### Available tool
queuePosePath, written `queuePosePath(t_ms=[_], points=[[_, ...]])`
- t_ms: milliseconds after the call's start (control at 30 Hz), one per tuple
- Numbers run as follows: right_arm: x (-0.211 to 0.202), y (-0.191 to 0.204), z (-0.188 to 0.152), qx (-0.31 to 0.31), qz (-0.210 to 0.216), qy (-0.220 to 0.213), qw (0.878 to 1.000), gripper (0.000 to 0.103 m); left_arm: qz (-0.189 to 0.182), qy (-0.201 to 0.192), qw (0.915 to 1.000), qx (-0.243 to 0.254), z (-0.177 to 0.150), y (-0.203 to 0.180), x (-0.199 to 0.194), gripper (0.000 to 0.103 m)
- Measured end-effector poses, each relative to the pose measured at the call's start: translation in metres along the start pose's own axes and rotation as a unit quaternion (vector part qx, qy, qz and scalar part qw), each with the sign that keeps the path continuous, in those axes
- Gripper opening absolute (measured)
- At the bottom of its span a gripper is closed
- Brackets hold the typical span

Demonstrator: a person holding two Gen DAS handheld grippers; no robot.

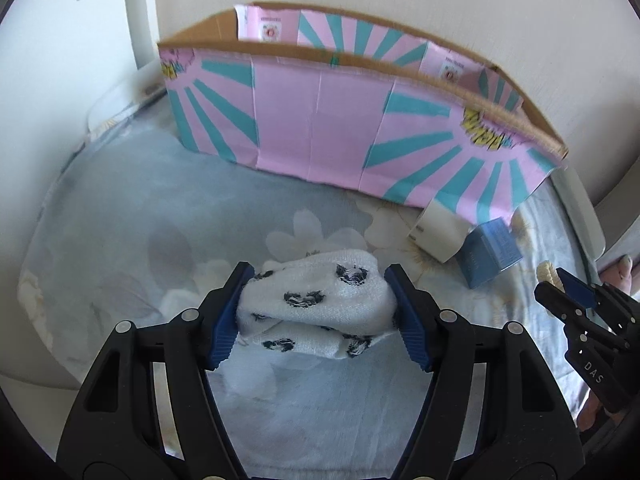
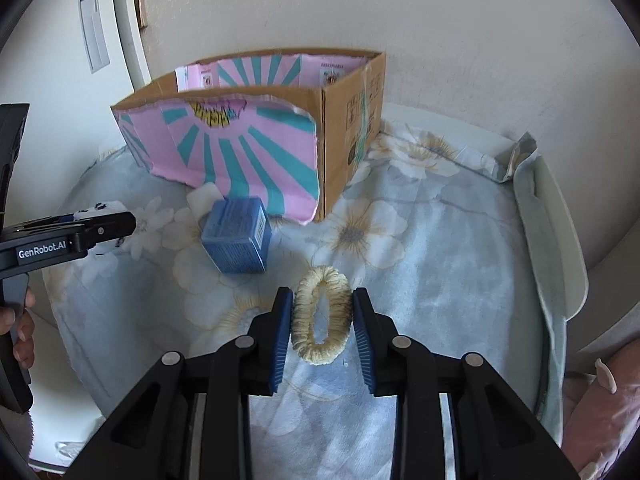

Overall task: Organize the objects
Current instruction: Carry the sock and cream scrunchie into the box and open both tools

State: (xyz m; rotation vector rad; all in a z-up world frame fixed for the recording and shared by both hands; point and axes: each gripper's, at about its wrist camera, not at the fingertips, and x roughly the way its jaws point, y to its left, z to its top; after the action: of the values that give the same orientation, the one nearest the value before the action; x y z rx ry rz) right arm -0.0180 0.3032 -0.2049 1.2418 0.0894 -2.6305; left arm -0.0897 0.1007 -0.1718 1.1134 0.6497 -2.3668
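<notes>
My left gripper (image 1: pixel 320 300) is shut on a rolled white sock with dark spots (image 1: pixel 316 312) and holds it just above the flowered cloth. My right gripper (image 2: pixel 322 316) is shut on a cream hair scrunchie (image 2: pixel 322 314), squeezed into an oval. An open cardboard box covered in pink and teal paper (image 1: pixel 320 128) stands at the back against the wall; it also shows in the right wrist view (image 2: pixel 240 152). The left gripper (image 2: pixel 96 232) shows at the left of the right wrist view, and the right gripper (image 1: pixel 560 284) at the right of the left wrist view.
A blue box (image 2: pixel 236 236) and a white box (image 2: pixel 204 198) lie in front of the cardboard box; both show in the left wrist view, blue (image 1: pixel 490 252) and white (image 1: pixel 438 232). The pale blue flowered cloth (image 2: pixel 440 248) covers the table. A wall stands behind.
</notes>
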Motion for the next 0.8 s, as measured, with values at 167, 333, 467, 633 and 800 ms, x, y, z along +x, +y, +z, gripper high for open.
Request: queuePosePath(t_ms=[167,333,467,633,800], points=[[-0.027,0.005,0.015,0.017,-0.012,-0.018,1.000,0.028,-0.015,-0.012,0.9998,0.005,0.015,0.003,-0.032,0.065],[-0.062,0.013,0.038,0.049,-0.035,-0.036,0.998,0.028,-0.027,-0.026,0.9989,0.028,0.039,0.009,-0.076,0.065],[-0.092,0.027,0.061,0.080,-0.056,-0.044,0.994,0.028,-0.049,-0.026,0.9977,0.039,0.057,0.016,-0.104,0.065],[-0.117,0.048,0.082,0.111,-0.072,-0.056,0.990,0.028,-0.056,-0.037,0.9952,0.070,0.077,0.031,-0.134,0.065],[-0.123,0.067,0.096,0.131,-0.086,-0.071,0.985,0.028,-0.075,-0.049,0.9926,0.082,0.098,0.051,-0.144,0.065]])
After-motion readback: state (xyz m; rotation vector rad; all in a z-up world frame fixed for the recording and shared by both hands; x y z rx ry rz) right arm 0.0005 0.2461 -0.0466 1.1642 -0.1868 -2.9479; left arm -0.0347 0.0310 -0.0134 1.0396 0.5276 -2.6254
